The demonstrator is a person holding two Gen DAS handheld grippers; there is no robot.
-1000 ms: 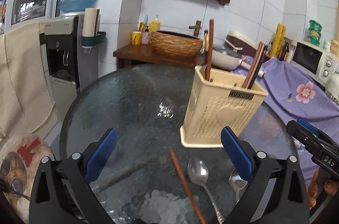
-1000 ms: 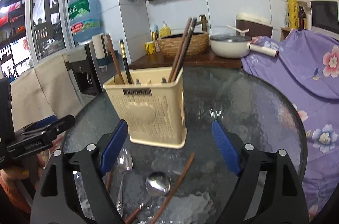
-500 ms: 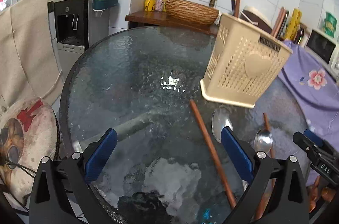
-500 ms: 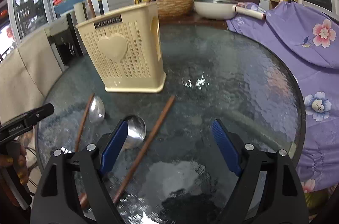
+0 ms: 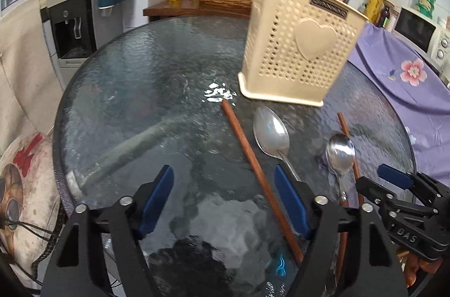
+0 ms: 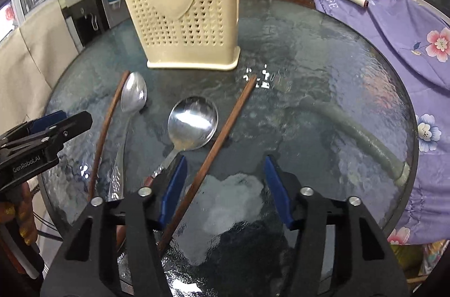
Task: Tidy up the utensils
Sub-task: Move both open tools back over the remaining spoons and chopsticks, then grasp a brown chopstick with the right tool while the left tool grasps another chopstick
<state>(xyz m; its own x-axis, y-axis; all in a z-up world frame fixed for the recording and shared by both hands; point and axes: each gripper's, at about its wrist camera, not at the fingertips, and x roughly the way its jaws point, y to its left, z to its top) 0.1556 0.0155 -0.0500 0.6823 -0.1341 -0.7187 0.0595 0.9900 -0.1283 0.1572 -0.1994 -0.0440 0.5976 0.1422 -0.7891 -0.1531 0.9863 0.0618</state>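
Left wrist view: the left gripper point(image 5: 223, 201) has dropped closer to the glass table point(image 5: 135, 89), jaws wide and empty, straddling a chopstick point(image 5: 253, 159) beside two spoons point(image 5: 271, 132). Right wrist view: the right gripper point(image 6: 225, 186) has closed in too, wide open, that chopstick point(image 6: 222, 142) probably just inside its left finger. The holder point(image 6: 182, 10) stands behind, so a pickup looks imminent.

L gripper point(image 5: 223, 201) jaws wide, R gripper point(image 6: 225, 190) too
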